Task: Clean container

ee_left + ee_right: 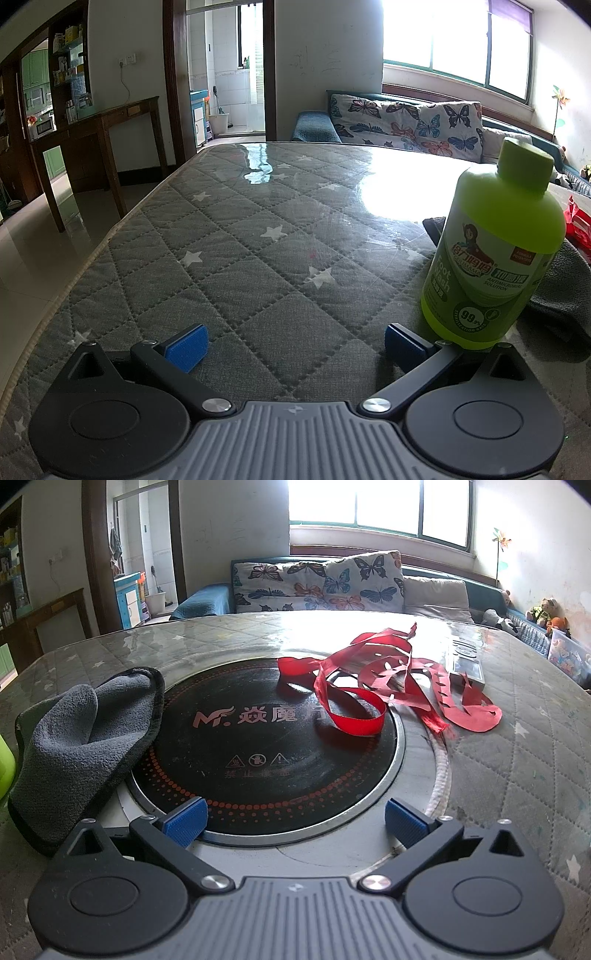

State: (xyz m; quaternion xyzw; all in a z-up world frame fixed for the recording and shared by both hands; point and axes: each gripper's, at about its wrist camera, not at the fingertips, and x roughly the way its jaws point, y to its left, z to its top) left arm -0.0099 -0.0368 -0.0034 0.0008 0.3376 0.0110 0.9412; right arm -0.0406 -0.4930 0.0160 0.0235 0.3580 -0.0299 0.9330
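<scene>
Both the left gripper (295, 345) and right gripper (293, 821) are hovering with jaws spread and empty, so whichever takes the green foot-wash bottle (495, 254) should be squeezing its straight body (not the cap), leaving the grey cloth (85, 746) for wiping.

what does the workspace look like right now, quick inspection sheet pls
surface: quilted star-print table cover under a clear sheet, round induction hob set in
job's things: green bottle upright, capped; grey cloth draped over the hob's edge
clutter: red ribbon partly on the hob; remote control
grippers: left claw open, empty; right claw open, empty
cables: wall cord hanging from a socket
surroundings: sofa, window
</scene>
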